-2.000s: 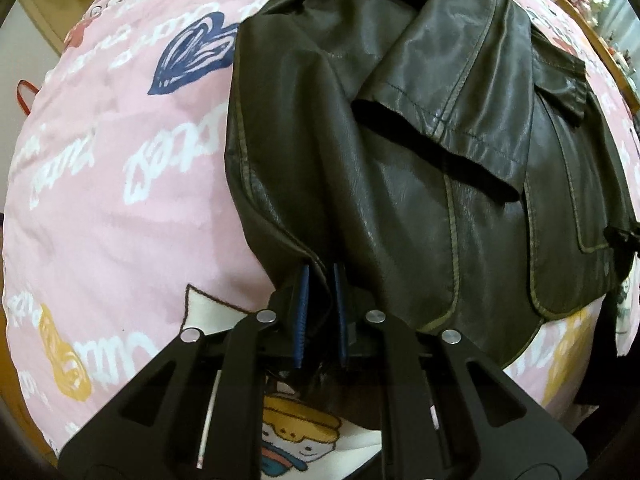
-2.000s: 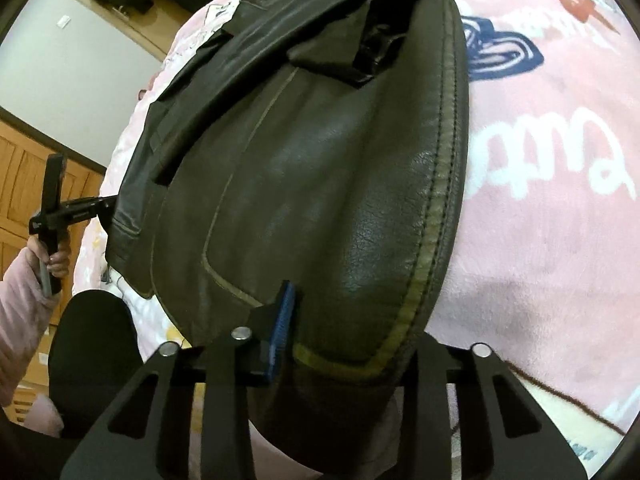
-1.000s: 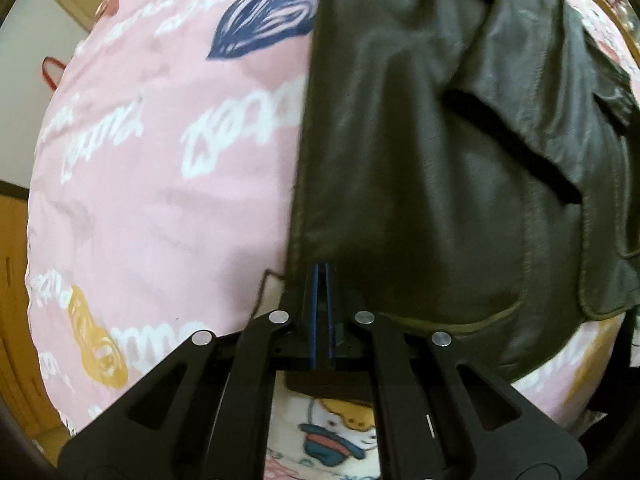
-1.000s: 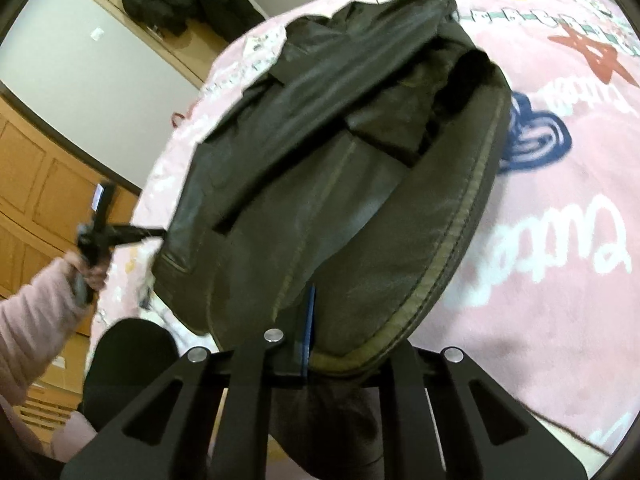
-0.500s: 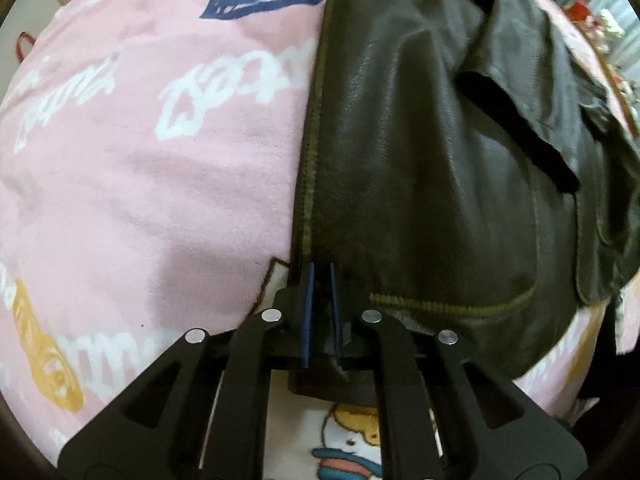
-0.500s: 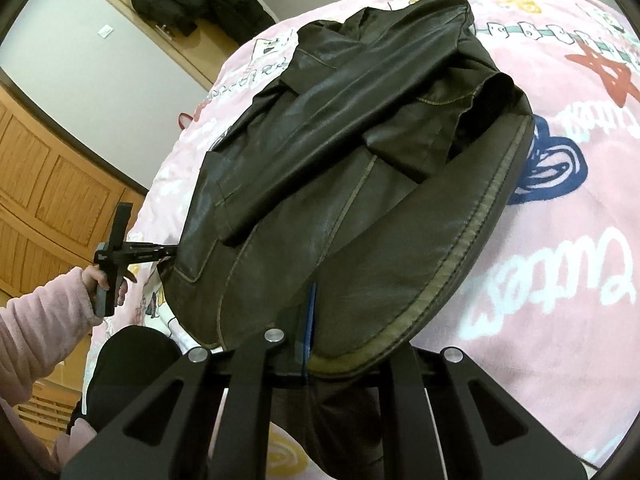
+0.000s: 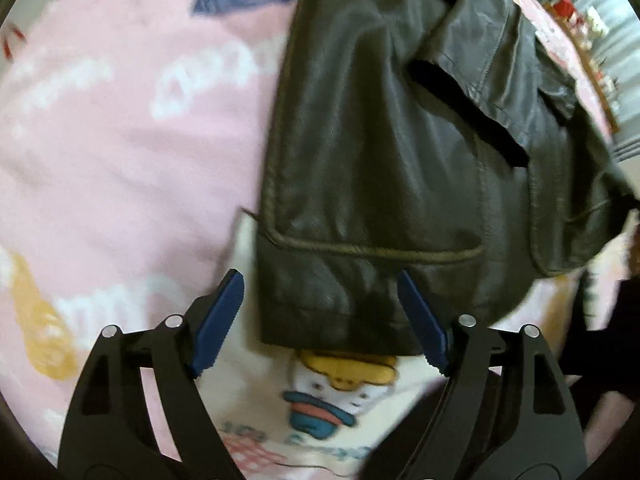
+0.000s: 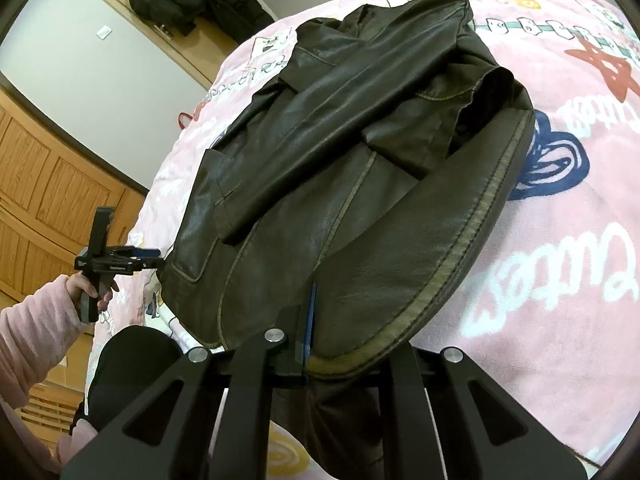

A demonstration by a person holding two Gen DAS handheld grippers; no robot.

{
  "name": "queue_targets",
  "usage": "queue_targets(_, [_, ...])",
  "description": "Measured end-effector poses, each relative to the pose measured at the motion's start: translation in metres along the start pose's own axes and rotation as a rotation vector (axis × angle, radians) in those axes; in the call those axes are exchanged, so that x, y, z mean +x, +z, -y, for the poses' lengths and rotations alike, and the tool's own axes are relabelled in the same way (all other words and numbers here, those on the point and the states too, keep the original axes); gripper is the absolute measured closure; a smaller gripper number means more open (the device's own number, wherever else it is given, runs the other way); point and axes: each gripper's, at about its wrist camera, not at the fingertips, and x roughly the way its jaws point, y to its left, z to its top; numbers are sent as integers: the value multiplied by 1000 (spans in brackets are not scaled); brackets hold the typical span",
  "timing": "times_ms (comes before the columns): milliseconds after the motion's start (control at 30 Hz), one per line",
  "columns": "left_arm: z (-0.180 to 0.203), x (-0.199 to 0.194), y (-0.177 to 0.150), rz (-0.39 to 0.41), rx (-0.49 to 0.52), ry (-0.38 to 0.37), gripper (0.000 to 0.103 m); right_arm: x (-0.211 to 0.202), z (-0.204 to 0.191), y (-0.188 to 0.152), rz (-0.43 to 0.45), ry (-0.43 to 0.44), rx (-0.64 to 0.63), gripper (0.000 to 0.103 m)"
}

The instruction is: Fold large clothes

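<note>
While the left gripper (image 7: 320, 312) is spreading its jaws, the blue pads (image 7: 218, 318) stand wide on either side of the hem corner of the dark leather jacket (image 7: 400, 140) without pressing on it; the leather lies between and just ahead of them, loose on the pink printed blanket (image 7: 100, 160). Beyond the fingertips in the left wrist view, the jacket runs away up the frame, one sleeve folded across its body, and a cartoon figure printed on the blanket (image 7: 340, 384) shows right under the jaws. The right gripper (image 8: 310, 320) stands narrow, its jaws clamped on a folded, piped edge of the jacket (image 8: 360, 184), which bulges up and ahead of the fingers and then drapes leftward over the blanket (image 8: 580, 240). Off to the left of the right gripper, the other gripper (image 8: 120, 260) sits at the jacket's far hem corner, held in a hand (image 8: 90, 292) with a fuzzy pink sleeve (image 8: 32, 340).
</note>
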Motion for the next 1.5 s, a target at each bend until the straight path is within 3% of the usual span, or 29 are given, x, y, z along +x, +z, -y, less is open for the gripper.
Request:
queue_targets(67, [-6,11,-6,-41,-28,-36,25,0,0,0,-1,2,3,93])
queue_targets(167, [-20,20,-7,-36,-79,-74,25,-1,2,-1,-3,6,6,93])
queue_targets(367, [-17,21,1,-37,-62,-53,28,0,2,-1,-5,11,7,93])
queue_targets(433, [-4,22,7,-31,-40,-12,49,-1,2,-1,-2,11,2,93])
queue_targets(467, [4,22,9,-24,-27,-15,67,-1,1,-1,1,12,1,93])
queue_targets(600, [38,17,17,27,57,-59,87,-4,0,0,18,13,-1,93])
queue_targets(800, [65,8,28,147,64,-84,90,-15,3,4,56,42,30,93])
queue_targets(900, [72,-10,36,255,0,-115,92,-24,7,12,93,86,70,94])
queue_targets(967, [74,-29,45,335,-28,-134,92,-30,10,21,118,111,89,94])
queue_targets(1167, [85,-66,83,476,-60,-124,93,-50,20,65,201,176,110,94])
queue_targets(1333, [94,-93,133,545,-46,-79,93,-63,39,110,262,217,124,94])
queue_targets(1500, [107,-122,187,630,-111,25,93,-73,62,155,284,280,142,94])
